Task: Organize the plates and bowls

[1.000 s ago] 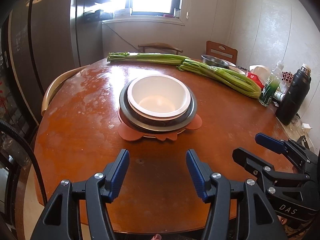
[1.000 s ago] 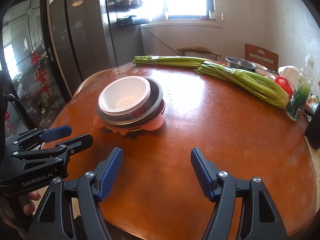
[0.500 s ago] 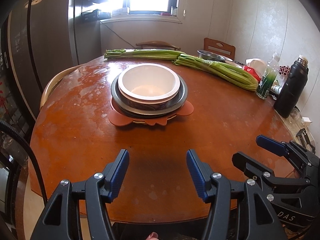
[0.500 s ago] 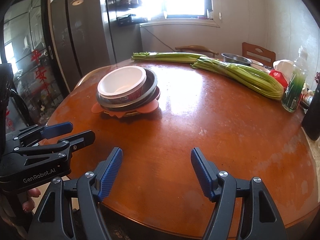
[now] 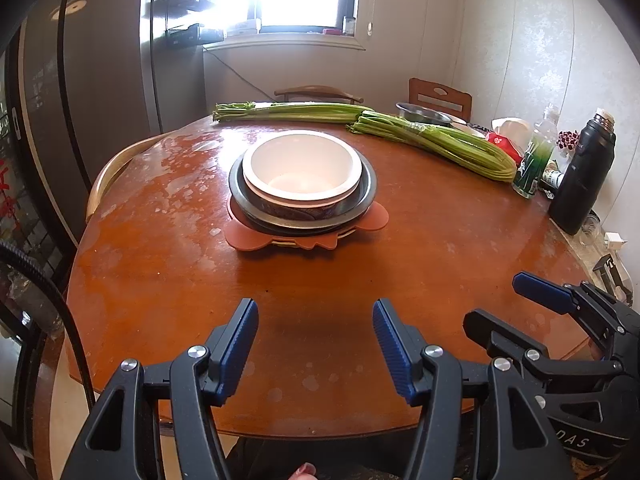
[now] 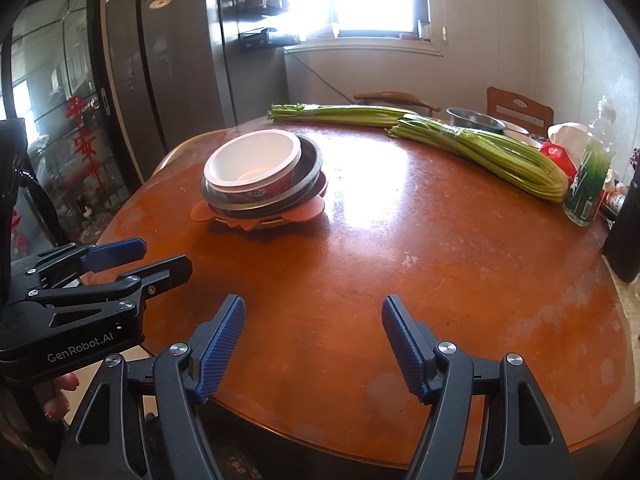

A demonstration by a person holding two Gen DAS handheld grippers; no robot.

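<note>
Dishes sit stacked near the middle of the round wooden table (image 5: 160, 280) in the left wrist view: a white bowl (image 5: 302, 170) nests in a grey metal plate (image 5: 368, 196), and both rest on an orange mat (image 5: 248, 236) with lobed edges. The left gripper (image 5: 315, 334) hovers over the near edge of the table, well short of the stack; its blue-padded fingers (image 5: 240, 344) stand apart with only bare tabletop between them, gripping nothing. To the right, the right gripper (image 5: 508, 308) shows from the side, its jaws likewise parted and empty. Beyond the stack lie two bundles of celery (image 5: 432, 140), and along the right edge stand a green bottle (image 5: 534, 164) and a black flask (image 5: 584, 180). A metal basin (image 5: 422, 114) sits at the far side.

From the right wrist view, the same white bowl (image 6: 254, 164) and grey metal plate (image 6: 308, 172) sit on the orange mat (image 6: 308, 210) up and to the left, well apart from the right gripper (image 6: 313, 338). Its fingers (image 6: 222, 344) are spread wide above the near part of the table (image 6: 440, 260), with nothing held. At the left edge the left gripper (image 6: 160, 258) reaches in over the table rim, jaws slightly parted and empty, with a person's fingertips (image 6: 60, 396) visible under its body. The celery (image 6: 480, 148) lies across the far right, beside the green bottle (image 6: 590, 176).
</note>
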